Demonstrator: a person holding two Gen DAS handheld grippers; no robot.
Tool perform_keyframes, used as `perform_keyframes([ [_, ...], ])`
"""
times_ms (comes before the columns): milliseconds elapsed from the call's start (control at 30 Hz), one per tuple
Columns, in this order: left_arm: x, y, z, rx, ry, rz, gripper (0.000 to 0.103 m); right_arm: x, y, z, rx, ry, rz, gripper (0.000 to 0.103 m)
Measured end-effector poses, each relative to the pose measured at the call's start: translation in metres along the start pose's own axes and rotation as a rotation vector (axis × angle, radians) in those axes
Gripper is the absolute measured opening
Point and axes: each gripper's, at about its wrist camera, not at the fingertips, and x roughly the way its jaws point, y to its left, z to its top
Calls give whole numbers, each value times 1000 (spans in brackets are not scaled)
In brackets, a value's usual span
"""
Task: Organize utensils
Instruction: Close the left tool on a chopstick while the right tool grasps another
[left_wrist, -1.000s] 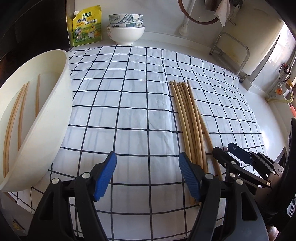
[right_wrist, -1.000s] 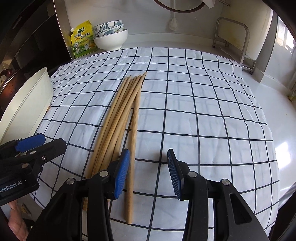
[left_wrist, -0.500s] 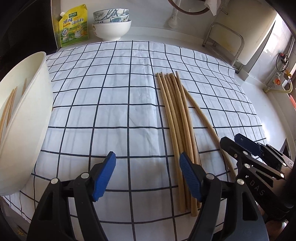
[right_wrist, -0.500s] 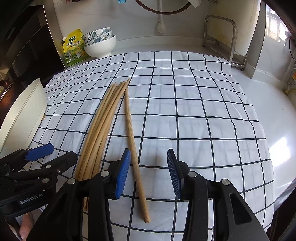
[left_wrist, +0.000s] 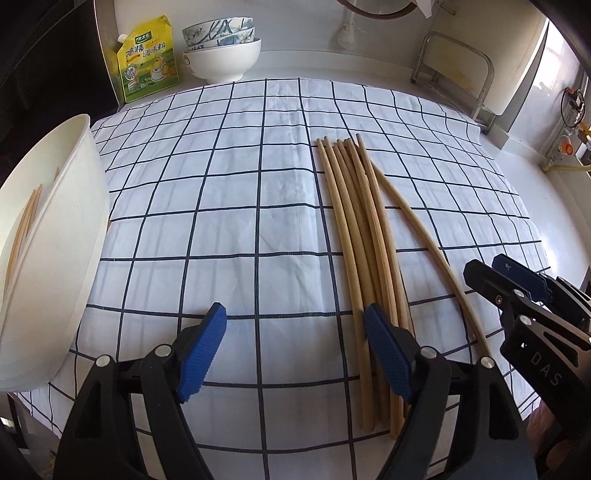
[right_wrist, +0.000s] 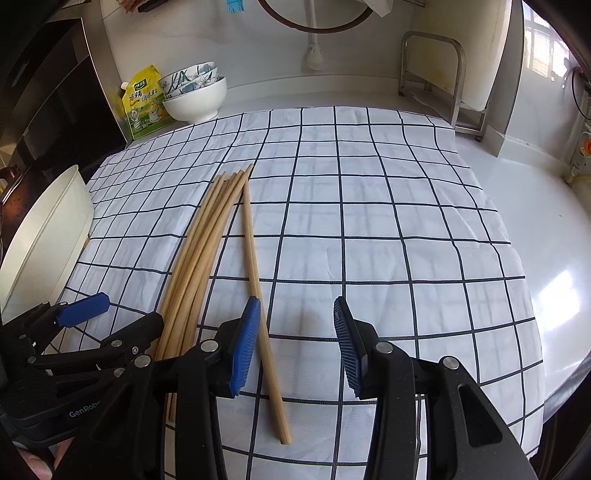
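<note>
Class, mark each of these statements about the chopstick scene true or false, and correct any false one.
1. Both grippers are open and empty. True: the left gripper and right gripper hold nothing.
2. One chopstick lies splayed from the bundle. True.
3. The white tray holds no chopsticks. False: some lie inside it.
4. The yellow pouch lies flat on the checked cloth. False: it stands behind the cloth, beside the stacked bowls.
</note>
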Motion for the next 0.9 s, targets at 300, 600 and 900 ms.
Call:
perform_keyframes([
  [300, 1, 12, -1, -6, 2, 48, 77, 1, 6, -1, -20, 3, 16, 40],
  [600, 4, 24, 6, -34, 4, 65, 77, 15, 15, 2, -58, 32, 3, 40],
  [900, 15, 16, 23, -42, 1, 52, 77, 25, 21, 7, -82, 16, -57, 39],
])
